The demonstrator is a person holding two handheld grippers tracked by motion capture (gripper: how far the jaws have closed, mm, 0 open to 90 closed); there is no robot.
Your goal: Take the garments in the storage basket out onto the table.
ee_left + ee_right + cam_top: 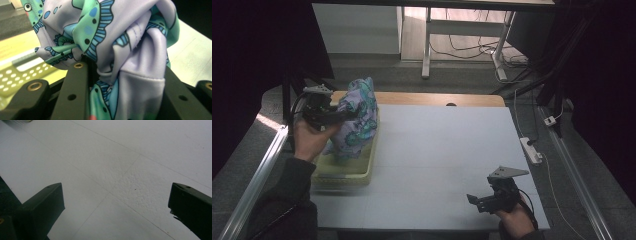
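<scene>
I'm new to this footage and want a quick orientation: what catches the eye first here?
The bright patterned cloth, lilac and green, bunched between the left gripper's jaws above the yellow basket at the table's left edge. Across the pale table, the right gripper sits near the front right corner, jaws wide apart with nothing between them.

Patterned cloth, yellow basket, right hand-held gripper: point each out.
Patterned cloth (357,117), high view, middle of the bunched fabric.
Yellow basket (343,176), high view, near rim.
Right hand-held gripper (473,201), high view, between its open jaw tips.
</scene>
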